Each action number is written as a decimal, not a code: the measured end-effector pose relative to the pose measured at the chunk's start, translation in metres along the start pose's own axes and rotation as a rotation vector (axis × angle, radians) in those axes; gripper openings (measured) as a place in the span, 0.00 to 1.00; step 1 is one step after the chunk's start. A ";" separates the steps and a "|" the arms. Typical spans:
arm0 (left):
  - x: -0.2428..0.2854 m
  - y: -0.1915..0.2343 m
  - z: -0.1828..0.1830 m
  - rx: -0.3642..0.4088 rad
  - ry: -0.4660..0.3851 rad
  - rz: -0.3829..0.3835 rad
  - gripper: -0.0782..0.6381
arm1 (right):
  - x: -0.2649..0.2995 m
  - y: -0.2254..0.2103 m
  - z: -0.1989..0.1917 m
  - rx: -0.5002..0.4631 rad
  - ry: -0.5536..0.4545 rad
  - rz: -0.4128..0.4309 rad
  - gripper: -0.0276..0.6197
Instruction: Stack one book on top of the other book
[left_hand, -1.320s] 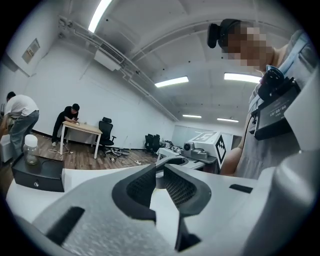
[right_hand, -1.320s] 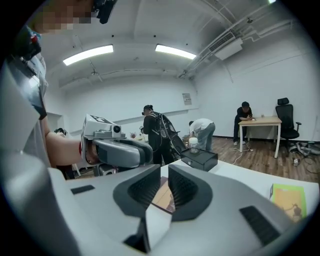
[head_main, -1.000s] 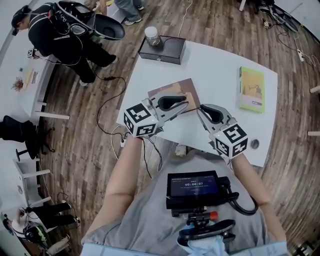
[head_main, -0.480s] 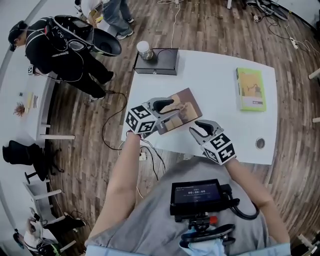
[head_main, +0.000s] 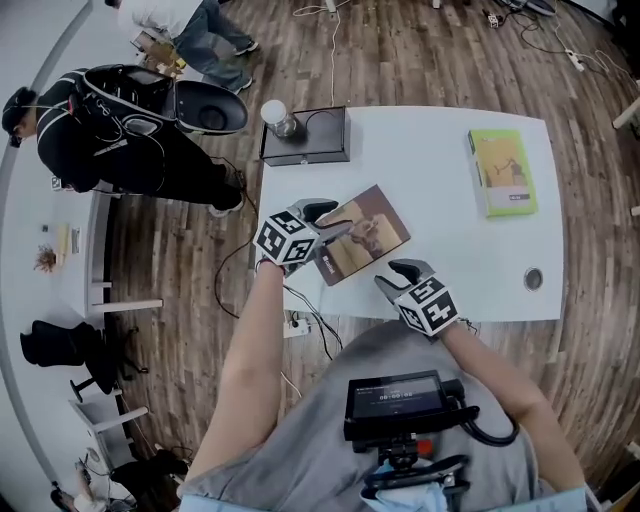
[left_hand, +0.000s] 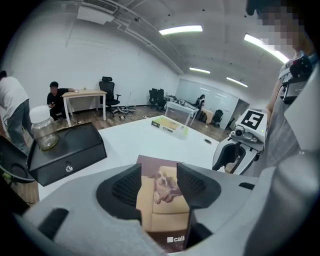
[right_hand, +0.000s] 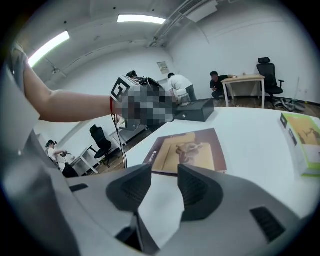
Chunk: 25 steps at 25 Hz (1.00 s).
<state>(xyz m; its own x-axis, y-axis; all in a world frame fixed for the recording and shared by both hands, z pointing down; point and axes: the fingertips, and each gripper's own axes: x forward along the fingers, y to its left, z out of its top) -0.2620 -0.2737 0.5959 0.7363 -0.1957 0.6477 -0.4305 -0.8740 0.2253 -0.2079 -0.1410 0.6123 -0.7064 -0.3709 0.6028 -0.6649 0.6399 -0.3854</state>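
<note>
We are in an open-plan office, perhaps one used as a lab. Long strip lights (left_hand: 181, 30) run across a white ceiling, and the walls are plain white. The floor (head_main: 420, 60) is wood plank with cables (head_main: 333, 60) trailing over it. A black swivel chair (left_hand: 106, 89) stands by a light wooden desk (left_hand: 82, 93) where a person (left_hand: 56, 96) sits. More desks and chairs crowd the far end in front of a glazed partition (left_hand: 212, 97). Our white counter (head_main: 430, 190) stands free, with floor all round it.
</note>
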 end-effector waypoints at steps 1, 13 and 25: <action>0.003 0.003 -0.004 -0.001 0.020 -0.002 0.40 | 0.003 0.000 -0.003 0.005 0.007 -0.004 0.26; 0.023 0.036 -0.042 -0.014 0.177 -0.033 0.42 | 0.039 -0.002 -0.023 0.234 0.013 -0.048 0.28; 0.024 0.050 -0.089 -0.134 0.282 -0.065 0.44 | 0.066 -0.002 -0.032 0.404 0.020 -0.048 0.28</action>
<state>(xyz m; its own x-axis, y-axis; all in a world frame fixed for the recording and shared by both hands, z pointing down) -0.3125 -0.2829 0.6875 0.5988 0.0064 0.8009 -0.4658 -0.8107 0.3547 -0.2457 -0.1456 0.6751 -0.6701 -0.3780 0.6388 -0.7416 0.3048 -0.5976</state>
